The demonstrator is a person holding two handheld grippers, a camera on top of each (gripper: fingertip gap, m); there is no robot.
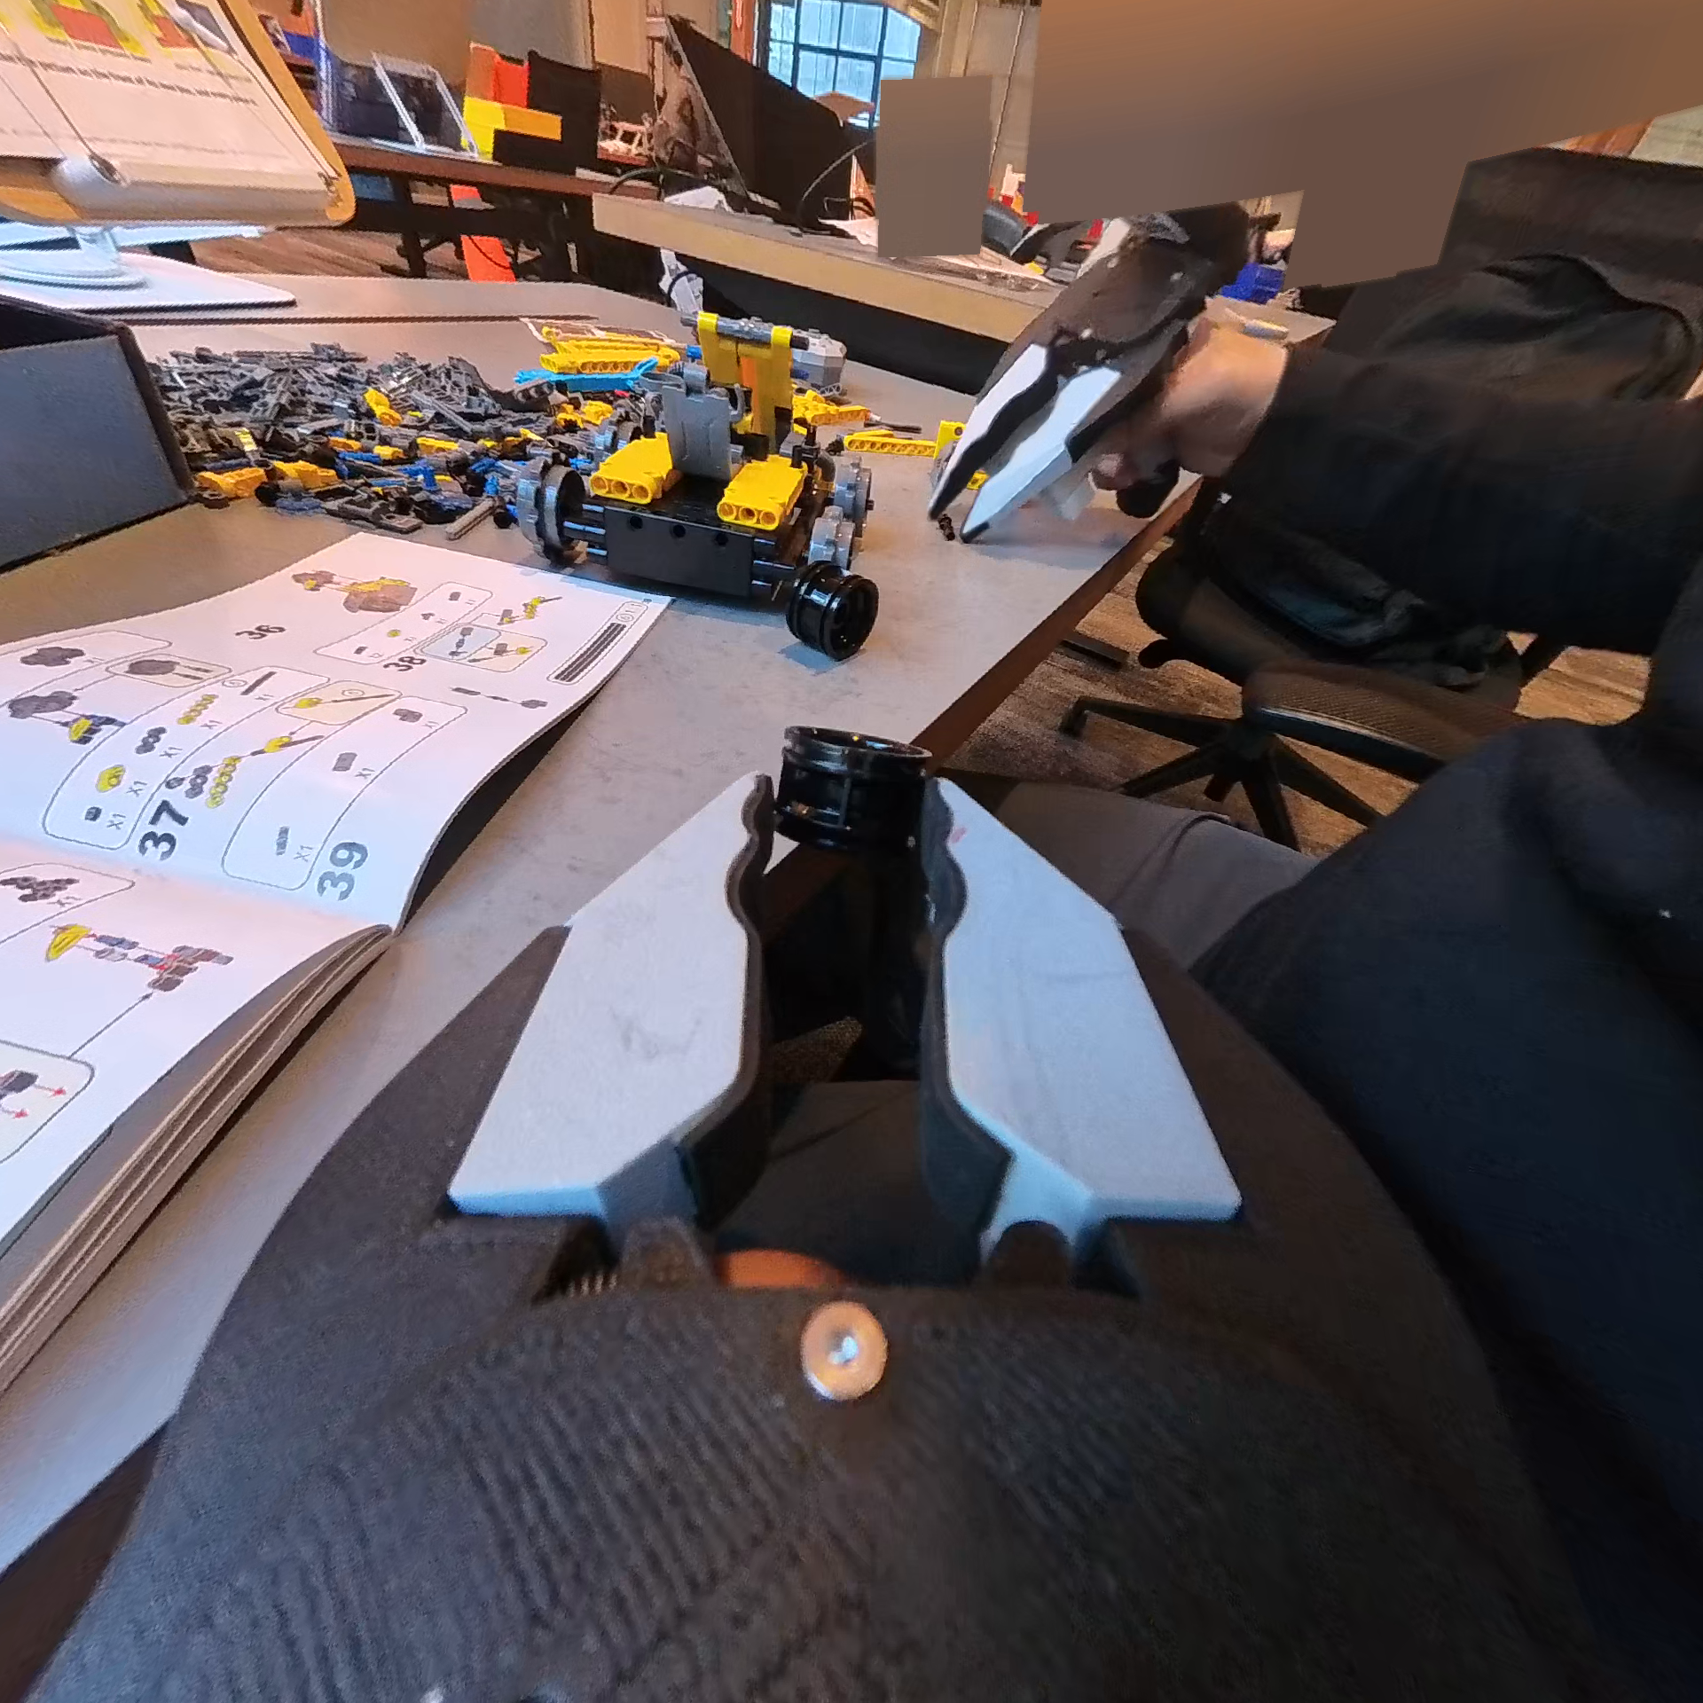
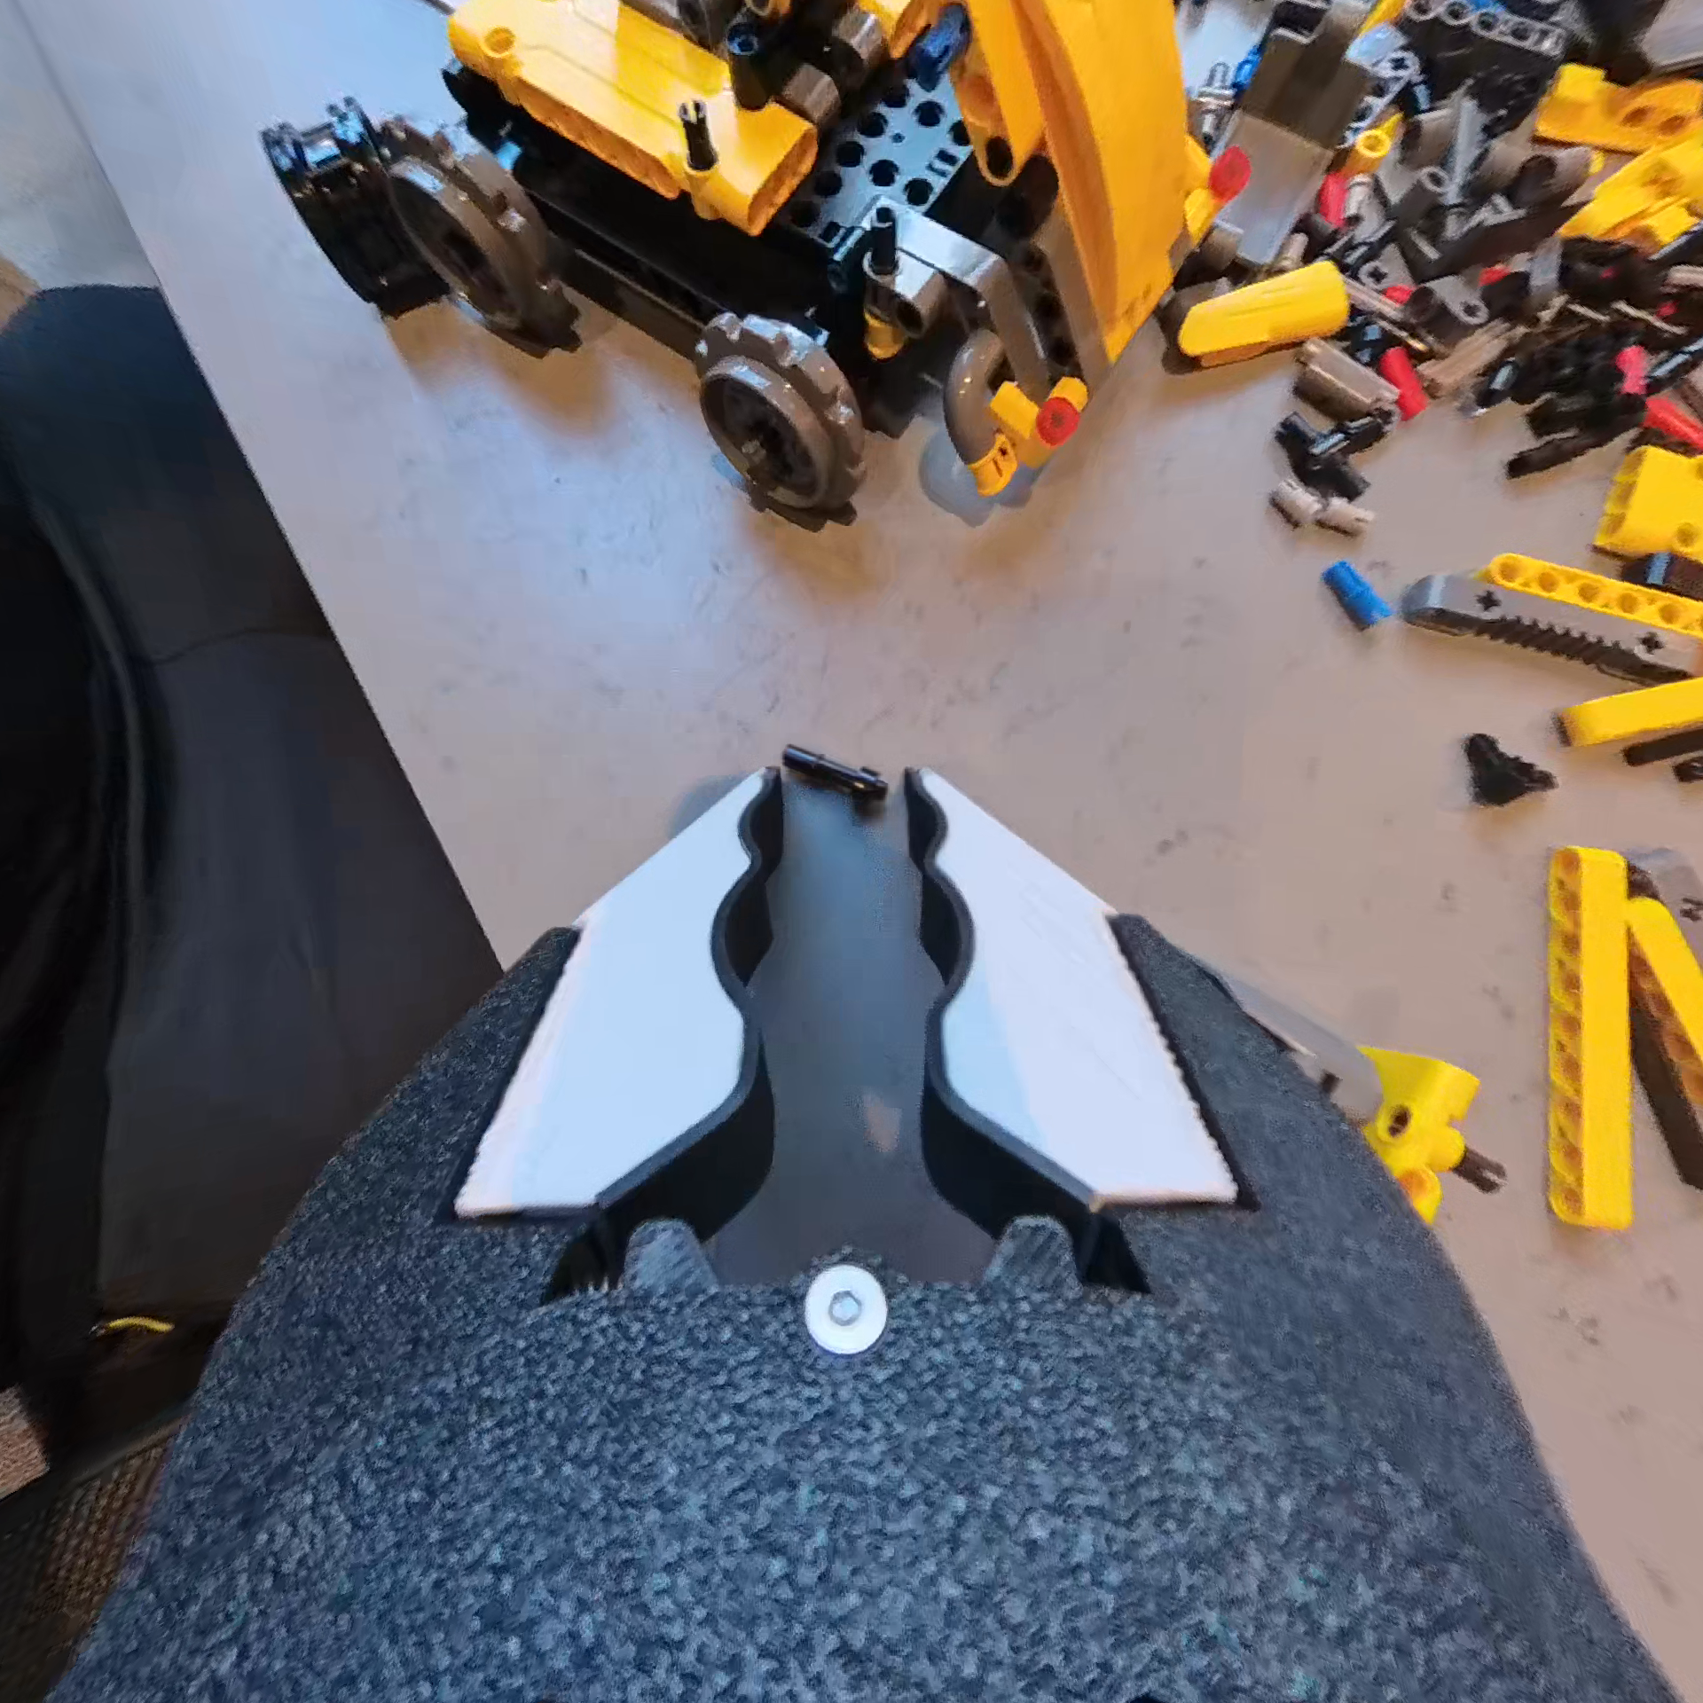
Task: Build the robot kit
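Fingers of the left gripper (image 1: 843,792) are clamped on a black wheel rim (image 1: 852,783), held at their tips just past the near edge of the grey table (image 1: 700,710). Those of the right gripper (image 2: 837,779) stand parted, tips down at the tabletop with a small black pin (image 2: 834,770) lying between them; whether either tip touches the pin cannot be told. From the left wrist view that right gripper (image 1: 958,521) shows far off near the table's right edge, held in a hand (image 1: 1189,415) with a dark sleeve.

Largest on the table is the open instruction booklet (image 1: 276,737), spread to the left of the left gripper. Beyond it stands the half-built yellow and black vehicle (image 1: 700,488), with grey toothed wheels (image 2: 783,424) and one black rim (image 1: 834,608) already at its near corner. It sits between the two grippers' working areas, well apart from the pin. Behind and left of it sprawls a pile of loose pieces (image 1: 350,433), black, yellow and blue. Nearer the right gripper lie long yellow beams (image 2: 1590,1032), a grey toothed rack (image 2: 1548,636), a blue peg (image 2: 1355,594) and a small black connector (image 2: 1502,769).
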